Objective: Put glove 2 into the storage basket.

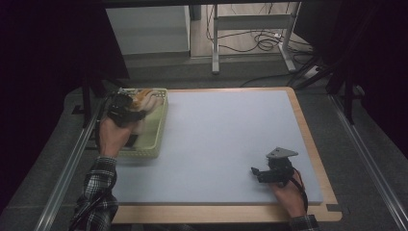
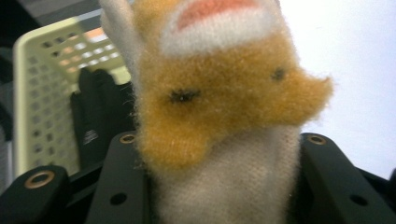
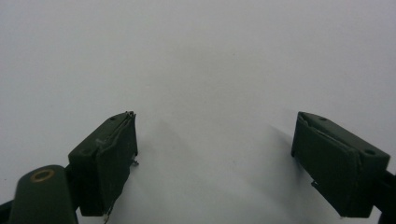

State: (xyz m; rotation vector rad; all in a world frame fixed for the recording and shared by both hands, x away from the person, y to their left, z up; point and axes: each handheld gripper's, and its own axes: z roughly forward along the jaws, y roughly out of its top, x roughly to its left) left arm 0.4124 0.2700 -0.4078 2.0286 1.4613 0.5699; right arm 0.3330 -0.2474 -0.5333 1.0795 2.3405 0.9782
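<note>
Lifting the plush sock out of the basket

Clamping the fuzzy sock (image 2: 219, 116) between its jaws, the left gripper (image 1: 126, 111) sits over the pale yellow basket (image 1: 156, 139) at the table's left edge. Left gripper view: orange-and-white plush fabric with small dark eye marks and a pink patch up top; white knit part runs down between the two black jaws, pressed on both sides. Sock hangs up in front of the camera, basket wall behind it at left. A dark glove-like item (image 2: 95, 116) is inside the basket, apart from the sock. More light fabric shows in the basket in the high view; can't tell how many pieces.

Right gripper (image 1: 262, 173) rests low on the blue-grey mat (image 1: 221, 139), near the front right corner, jaws spread wide, nothing between them. Right gripper view shows bare mat between both pads.

Step, judged: pick-out phase, sock gripped and coming clear of the basket, not yet on the mat.

Next move, judged: carry the sock right over the basket rim without snagging, set it down on open mat, likely toward the idle right gripper for a two-handed spread or pairing. Grip is on the knit cuff end, so the plush end may flop; keep it high enough to clear the wall.
</note>
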